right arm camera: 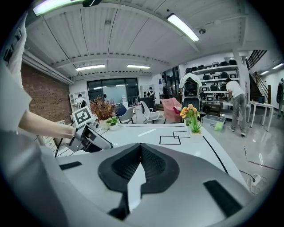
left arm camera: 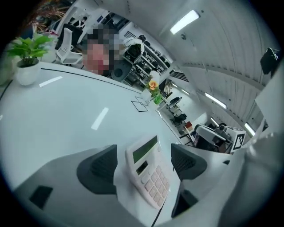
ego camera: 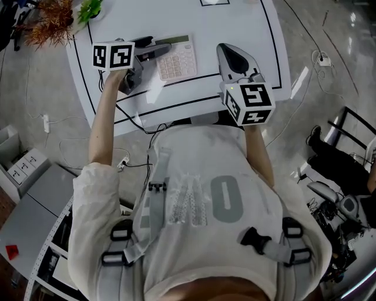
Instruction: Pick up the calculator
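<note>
A big white table (ego camera: pixel 235 23) has black lines (ego camera: pixel 273 41) drawn on it. At its far corner stand a bushy red-brown plant (ego camera: pixel 50 20) and a small green plant (ego camera: pixel 89 8) in a white pot (left arm camera: pixel 26 76). Orange and yellow flowers (right arm camera: pixel 191 114) stand on the table too. A white power strip (ego camera: pixel 46 122) and wires lie on the grey floor (ego camera: pixel 35 88). Far off, a person (right arm camera: pixel 234 103) stands by some shelves (right arm camera: pixel 206 73).

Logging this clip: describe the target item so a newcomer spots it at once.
Start at the white table marked with black lines, then go to the left claw. Between its open jaws lies the calculator: pale and flat, with a green display strip above rows of keys, unlike the potted plant farther back.
</note>
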`<state>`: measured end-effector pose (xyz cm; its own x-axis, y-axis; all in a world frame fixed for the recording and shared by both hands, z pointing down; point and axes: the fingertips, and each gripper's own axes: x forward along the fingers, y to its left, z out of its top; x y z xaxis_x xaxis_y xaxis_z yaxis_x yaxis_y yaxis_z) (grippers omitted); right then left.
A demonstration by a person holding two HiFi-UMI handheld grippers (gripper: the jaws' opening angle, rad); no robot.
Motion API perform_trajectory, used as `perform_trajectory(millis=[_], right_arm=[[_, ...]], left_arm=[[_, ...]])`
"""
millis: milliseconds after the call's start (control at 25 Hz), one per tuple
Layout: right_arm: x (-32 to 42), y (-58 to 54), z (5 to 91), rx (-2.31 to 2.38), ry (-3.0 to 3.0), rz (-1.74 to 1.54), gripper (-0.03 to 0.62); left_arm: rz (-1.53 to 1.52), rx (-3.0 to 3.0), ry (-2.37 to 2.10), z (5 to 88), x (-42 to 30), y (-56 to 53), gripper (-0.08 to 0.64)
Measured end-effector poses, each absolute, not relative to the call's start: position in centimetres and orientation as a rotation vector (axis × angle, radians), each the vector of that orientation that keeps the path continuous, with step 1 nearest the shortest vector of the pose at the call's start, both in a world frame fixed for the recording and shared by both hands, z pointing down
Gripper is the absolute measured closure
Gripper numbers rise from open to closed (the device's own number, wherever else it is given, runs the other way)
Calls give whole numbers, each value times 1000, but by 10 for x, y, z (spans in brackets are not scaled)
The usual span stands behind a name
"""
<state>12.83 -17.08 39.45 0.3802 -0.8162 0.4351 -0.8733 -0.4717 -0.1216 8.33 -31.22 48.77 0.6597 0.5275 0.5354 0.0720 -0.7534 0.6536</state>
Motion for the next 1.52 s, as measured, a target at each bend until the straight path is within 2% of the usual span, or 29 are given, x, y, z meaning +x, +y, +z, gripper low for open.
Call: perform_trajectory(millis=[440,560,800,1320,1520], right_arm=[[127,-172,401,2489,-1554,710,586],[127,-171,402,2493,-1552,719,586],[124,-169,402,2486,-1566,725,585],[115,-180,410,2468,-1588,747,585],[115,-179,405,2475,-1593,739,585]], left_arm=[[1156,2171,662,503,83,-288,183],[1165,2185,658,506,83,-290,224],[1224,2279,656,514,86,-290,354],[1246,2160,668,517,86,-288,388],[1108,1980,693,505,85,-259,459]])
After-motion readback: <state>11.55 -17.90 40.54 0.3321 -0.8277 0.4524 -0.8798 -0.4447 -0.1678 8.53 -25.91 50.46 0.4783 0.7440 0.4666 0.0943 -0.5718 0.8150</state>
